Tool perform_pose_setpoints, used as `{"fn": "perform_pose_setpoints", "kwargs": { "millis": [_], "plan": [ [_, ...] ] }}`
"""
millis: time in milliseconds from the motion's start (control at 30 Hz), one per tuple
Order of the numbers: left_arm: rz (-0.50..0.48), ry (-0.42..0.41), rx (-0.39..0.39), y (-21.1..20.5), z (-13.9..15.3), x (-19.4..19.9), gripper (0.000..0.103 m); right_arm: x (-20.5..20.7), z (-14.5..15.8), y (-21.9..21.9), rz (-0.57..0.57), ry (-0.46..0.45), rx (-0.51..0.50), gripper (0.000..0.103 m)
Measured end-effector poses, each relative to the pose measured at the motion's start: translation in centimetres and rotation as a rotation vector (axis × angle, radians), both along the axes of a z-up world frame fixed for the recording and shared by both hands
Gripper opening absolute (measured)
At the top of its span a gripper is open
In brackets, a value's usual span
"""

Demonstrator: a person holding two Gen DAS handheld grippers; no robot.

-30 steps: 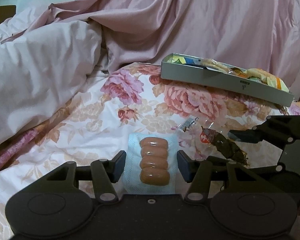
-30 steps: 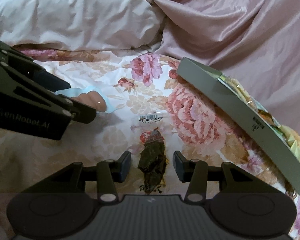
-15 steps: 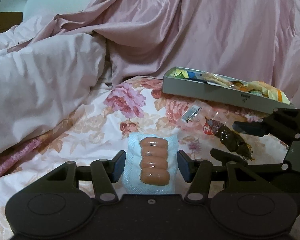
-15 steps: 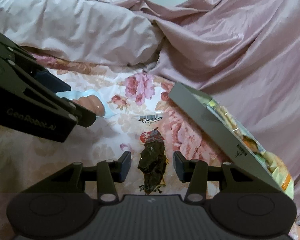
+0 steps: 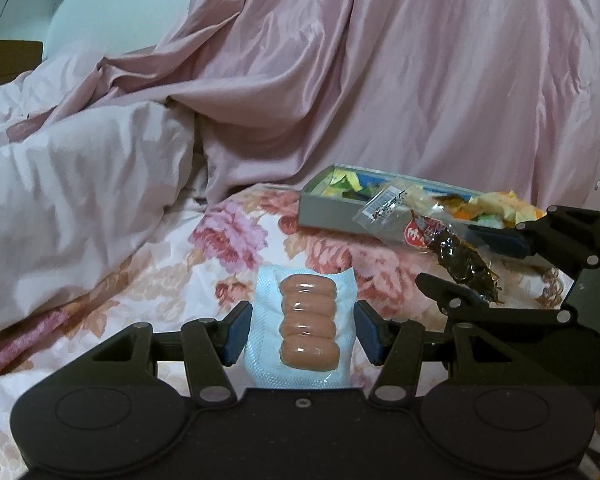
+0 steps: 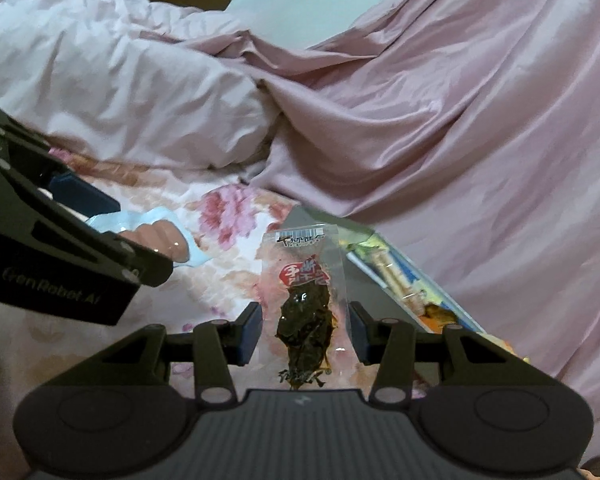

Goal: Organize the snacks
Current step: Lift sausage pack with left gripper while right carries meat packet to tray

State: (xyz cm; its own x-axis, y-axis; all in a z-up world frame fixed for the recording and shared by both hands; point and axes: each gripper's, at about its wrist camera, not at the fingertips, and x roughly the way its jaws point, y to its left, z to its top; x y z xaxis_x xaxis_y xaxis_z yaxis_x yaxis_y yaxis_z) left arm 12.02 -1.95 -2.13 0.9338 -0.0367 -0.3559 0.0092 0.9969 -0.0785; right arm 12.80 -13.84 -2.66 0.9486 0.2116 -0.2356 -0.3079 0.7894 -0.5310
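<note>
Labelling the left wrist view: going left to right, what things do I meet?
White duvet → sausage pack in the left gripper → dark snack packet → right gripper.

Pink floral bedsheet (image 5: 236,240), pale blue sausage pack (image 5: 300,332), grey box (image 5: 328,216), dusty-pink quilt (image 5: 420,80)

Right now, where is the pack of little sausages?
The sausage pack sits between the left gripper fingers, low in the left wrist view, above the flowery bedsheet, left of the dark snack packet and grey box.
</note>
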Motion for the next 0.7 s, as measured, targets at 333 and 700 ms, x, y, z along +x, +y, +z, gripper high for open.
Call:
{"fn": "perform_pose_setpoints", "kwargs": {
  "millis": [333, 700],
  "plan": [
    [-0.020, -0.059, 0.028, -2.5, 3.2, 0.6, 0.057, -0.2, 2.1, -2.2, -0.052, -0.062, 0.047, 0.050],
    [-0.054, -0.121, 0.071, -5.6, 6.5, 2.5, 0.057, 0.7, 5.3, -7.1, -0.148, -0.118, 0.158, 0.051]
  ]
}}
